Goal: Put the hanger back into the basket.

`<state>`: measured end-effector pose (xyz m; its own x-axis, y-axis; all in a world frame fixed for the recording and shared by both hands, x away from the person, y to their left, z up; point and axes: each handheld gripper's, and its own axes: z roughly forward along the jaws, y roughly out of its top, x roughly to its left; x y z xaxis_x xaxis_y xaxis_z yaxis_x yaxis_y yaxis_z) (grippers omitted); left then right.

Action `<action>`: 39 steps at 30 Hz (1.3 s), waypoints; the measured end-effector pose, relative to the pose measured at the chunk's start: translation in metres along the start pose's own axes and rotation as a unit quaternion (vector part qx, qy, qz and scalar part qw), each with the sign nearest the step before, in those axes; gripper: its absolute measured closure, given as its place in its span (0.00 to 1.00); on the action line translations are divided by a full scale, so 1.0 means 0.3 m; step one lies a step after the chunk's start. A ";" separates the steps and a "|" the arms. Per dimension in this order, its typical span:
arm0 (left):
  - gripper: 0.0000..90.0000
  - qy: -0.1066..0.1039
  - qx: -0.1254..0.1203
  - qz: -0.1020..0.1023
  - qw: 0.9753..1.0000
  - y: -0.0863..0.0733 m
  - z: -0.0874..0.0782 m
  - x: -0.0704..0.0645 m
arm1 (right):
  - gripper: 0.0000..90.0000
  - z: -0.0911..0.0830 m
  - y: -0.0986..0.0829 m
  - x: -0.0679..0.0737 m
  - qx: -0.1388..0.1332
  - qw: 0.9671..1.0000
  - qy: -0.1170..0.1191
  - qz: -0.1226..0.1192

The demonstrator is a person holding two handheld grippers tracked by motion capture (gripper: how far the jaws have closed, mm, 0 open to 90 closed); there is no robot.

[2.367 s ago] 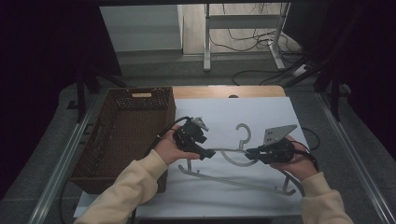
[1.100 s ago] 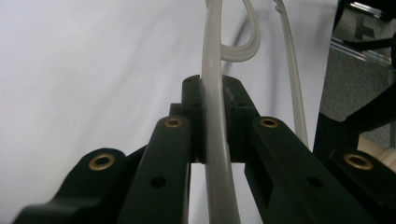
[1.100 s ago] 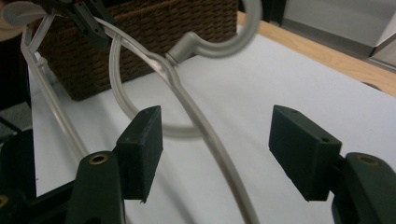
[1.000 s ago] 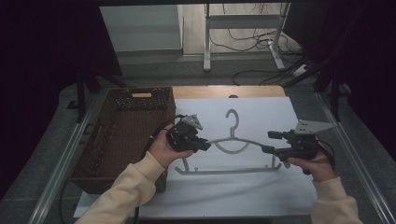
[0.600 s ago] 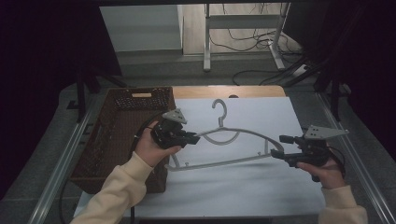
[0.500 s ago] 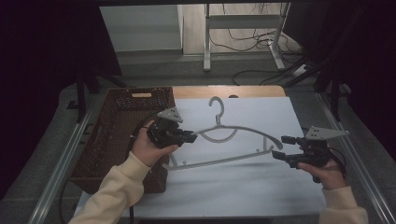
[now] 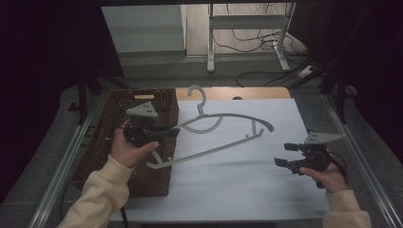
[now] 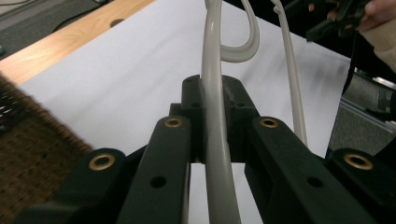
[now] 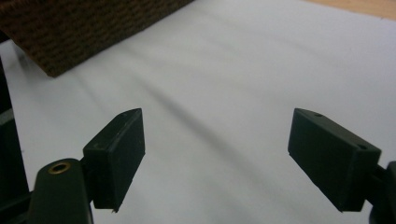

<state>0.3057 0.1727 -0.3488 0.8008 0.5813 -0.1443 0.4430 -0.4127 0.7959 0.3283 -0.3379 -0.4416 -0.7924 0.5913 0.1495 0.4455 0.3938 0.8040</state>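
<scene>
A pale grey plastic hanger hangs in the air above the white table, tilted, its hook toward the far side. My left gripper is shut on the hanger's left shoulder, over the basket's right edge. In the left gripper view the hanger's arm runs between the closed jaws of the left gripper. My right gripper is at the table's right side, open and holding nothing, apart from the hanger. In the right gripper view the right gripper has its jaws spread wide over the white sheet.
A dark brown wicker basket stands at the table's left side; its corner is in the right gripper view. The white sheet covers the table, with a wooden strip at the far edge. Metal rails run along both sides.
The right gripper has let go of the hanger and drawn back to the right, open. The left gripper has carried the hanger up and left toward the basket.
</scene>
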 end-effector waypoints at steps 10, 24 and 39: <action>0.91 0.021 -0.028 -0.024 0.999 -0.060 -0.109 0.059 | 0.20 0.043 -0.014 -0.004 0.023 1.000 -0.006 0.003; 0.91 0.039 -0.047 -0.053 0.997 -0.135 -0.194 0.120 | 0.20 0.065 -0.021 -0.002 0.039 0.999 -0.005 0.004; 0.91 0.067 -0.052 -0.080 0.993 -0.201 -0.265 0.189 | 0.20 0.072 -0.026 -0.005 0.043 0.999 -0.007 0.006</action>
<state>0.2923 0.2862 -0.3581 0.6598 0.7245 -0.1997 0.5105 -0.2371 0.8265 0.3350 -0.3266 -0.4605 -0.7814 0.6057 0.1499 0.4895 0.4459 0.7494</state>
